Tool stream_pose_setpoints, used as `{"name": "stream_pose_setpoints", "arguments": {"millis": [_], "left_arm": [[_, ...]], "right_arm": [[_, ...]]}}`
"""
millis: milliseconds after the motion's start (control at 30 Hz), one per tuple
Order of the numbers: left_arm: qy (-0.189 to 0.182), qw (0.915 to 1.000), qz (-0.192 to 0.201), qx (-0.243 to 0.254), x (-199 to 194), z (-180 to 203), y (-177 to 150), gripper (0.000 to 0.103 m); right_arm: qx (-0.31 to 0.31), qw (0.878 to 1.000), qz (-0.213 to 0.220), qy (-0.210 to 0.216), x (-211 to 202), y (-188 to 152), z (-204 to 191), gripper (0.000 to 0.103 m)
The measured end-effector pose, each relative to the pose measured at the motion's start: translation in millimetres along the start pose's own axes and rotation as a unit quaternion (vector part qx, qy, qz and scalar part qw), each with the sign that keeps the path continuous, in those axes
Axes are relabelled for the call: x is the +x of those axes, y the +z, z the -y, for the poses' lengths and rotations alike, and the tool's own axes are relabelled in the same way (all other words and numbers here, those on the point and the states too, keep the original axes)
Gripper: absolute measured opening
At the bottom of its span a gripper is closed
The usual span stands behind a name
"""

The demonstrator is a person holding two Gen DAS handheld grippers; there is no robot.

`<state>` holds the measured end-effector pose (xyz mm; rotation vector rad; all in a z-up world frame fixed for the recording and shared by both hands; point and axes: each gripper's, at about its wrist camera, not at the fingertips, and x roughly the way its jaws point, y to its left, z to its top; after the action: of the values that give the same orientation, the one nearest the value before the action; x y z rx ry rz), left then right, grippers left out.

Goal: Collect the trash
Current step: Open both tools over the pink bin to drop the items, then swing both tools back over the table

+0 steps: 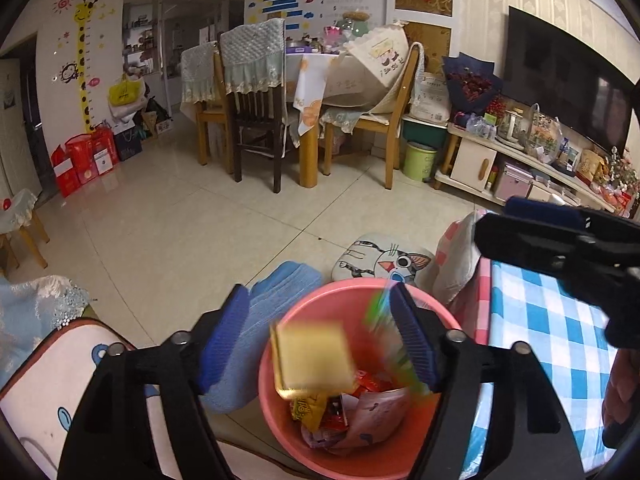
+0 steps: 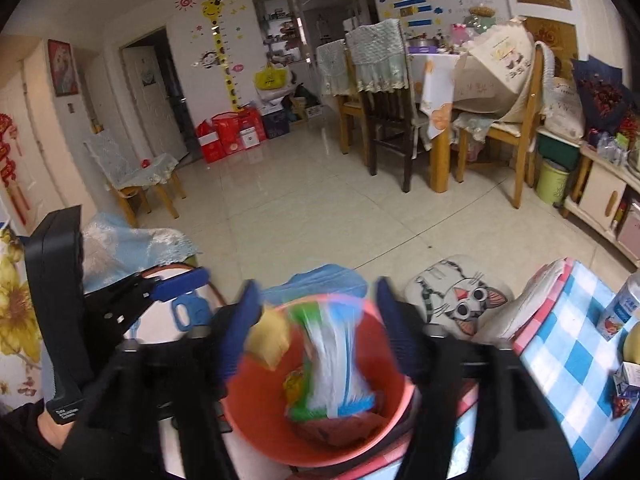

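A pale tiled floor runs back to a dining table with chairs; a blue-checked table stands at the right. The pink bin sits on the floor beside it, wrappers inside. Both the left gripper and right gripper stand open over the bin, pads touching nothing. A yellow packet and a green-and-blue wrapper are between the jaws (both motion-blurred, print unreadable). The bin's base is cut off.
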<state>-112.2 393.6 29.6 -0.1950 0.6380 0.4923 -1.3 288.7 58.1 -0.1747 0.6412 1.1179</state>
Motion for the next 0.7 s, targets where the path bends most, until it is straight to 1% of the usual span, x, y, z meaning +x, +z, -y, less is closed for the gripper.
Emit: {"name": "stream_pose_setpoints", "arguments": {"millis": [200, 333, 467, 533, 700], "left_arm": [[0.011, 0.9999, -0.005, -0.003, 5.9, -4.8, -3.5, 0.080], [0.008, 0.9999, -0.007, 0.001, 6.8, 3.4, -2.5, 0.080], [-0.001, 0.9999, -0.003, 0.014, 5.8, 24.3, 0.8, 0.081], [-0.007, 0.9998, 0.004, 0.020, 5.7, 42.0, 2.2, 0.081], [-0.041, 0.9985, 0.003, 0.037, 12.6, 94.5, -0.8, 0.081]], "right_arm": [[0.019, 1.000, -0.008, -0.004, 1.3, -13.8, 16.6, 0.070], [0.033, 0.999, -0.009, -0.012, -6.0, -26.1, 34.0, 0.070], [0.042, 0.999, -0.005, -0.025, -22.0, -42.7, 52.5, 0.073], [0.050, 0.998, -0.002, -0.035, -33.5, -52.5, 66.4, 0.075], [0.072, 0.995, 0.001, -0.073, -67.0, -80.7, 110.6, 0.076]]}}
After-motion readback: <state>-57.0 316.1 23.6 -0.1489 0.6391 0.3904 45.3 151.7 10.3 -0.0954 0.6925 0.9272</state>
